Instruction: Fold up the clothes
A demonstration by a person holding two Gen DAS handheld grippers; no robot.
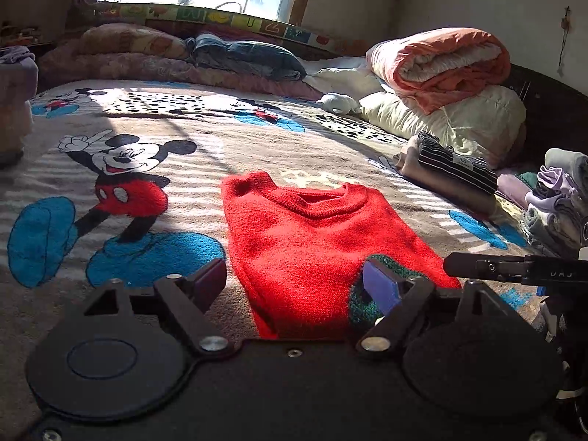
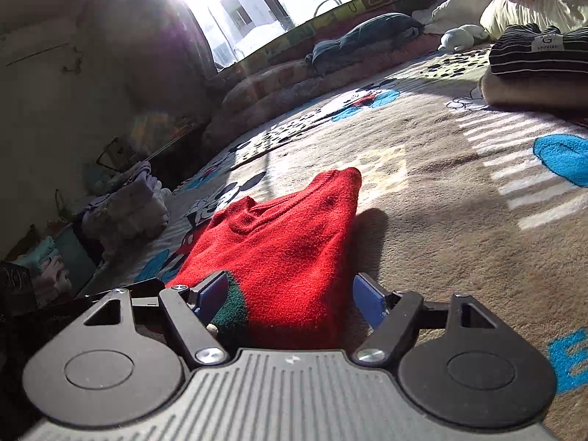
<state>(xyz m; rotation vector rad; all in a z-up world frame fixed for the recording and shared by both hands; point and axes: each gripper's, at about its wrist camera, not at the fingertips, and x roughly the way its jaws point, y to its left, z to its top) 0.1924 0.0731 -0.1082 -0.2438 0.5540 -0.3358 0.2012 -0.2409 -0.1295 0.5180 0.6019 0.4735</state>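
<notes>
Blanket (image 1: 110,117) with cartoon mouse print covers the bed, mouse figure at 9 o'clock. Left gripper (image 1: 294,288) spread wide, low over the near hem of the red sweater (image 1: 312,242), which lies flat at centre, folded narrow, collar at 12 o'clock. Right gripper (image 2: 290,294) also wide, straddling the same hem. Folded clothes stack (image 1: 452,169) at 2 o'clock.

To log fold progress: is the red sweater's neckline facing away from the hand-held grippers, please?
Yes, the red sweater lies with its collar at the far end.
</notes>
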